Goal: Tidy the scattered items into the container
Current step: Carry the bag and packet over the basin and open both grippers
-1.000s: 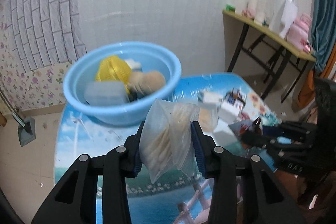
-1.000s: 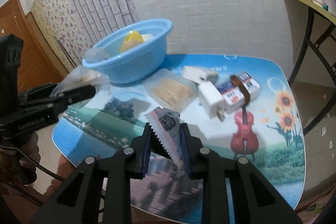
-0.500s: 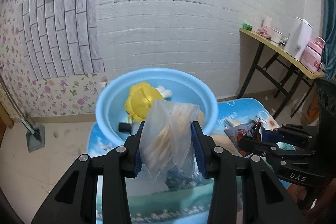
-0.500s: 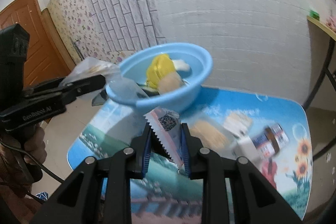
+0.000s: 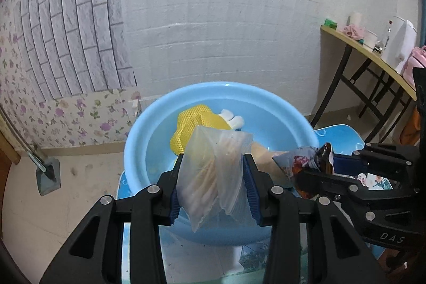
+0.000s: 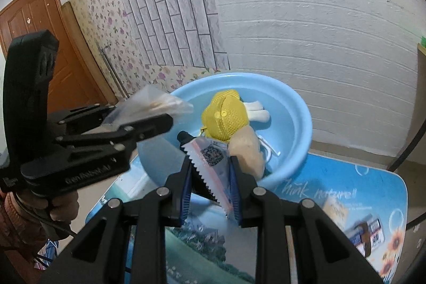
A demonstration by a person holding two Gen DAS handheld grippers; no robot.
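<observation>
Blue plastic is what the one round basin [image 5: 266, 108] is made of, and it is set on a table [image 6: 372, 193] with a picture printed on its top. Two grippers are seen, and one thing is held in each. The left gripper [image 5: 214, 186] is closed on one clear bag [image 5: 213, 172] full of thin pale sticks. The bag is held upright, with its long side going up and down, right over the near rim of the basin. The sticks inside are also stood up, leaning a little. The right gripper [image 6: 210, 189] is closed on one flat packet [image 6: 210, 164] with a zigzag edge and a square black code on it. The packet is pointed up and away toward the basin, and it is held over the near rim too. Three things are counted clearly inside the basin: one yellow mesh pouch [image 6: 226, 119], one white toy bone [image 6: 257, 112] and one tan soft lump [image 6: 247, 151]. Two small boxes [image 6: 364, 230] are left on the table, well apart from the basin.
</observation>
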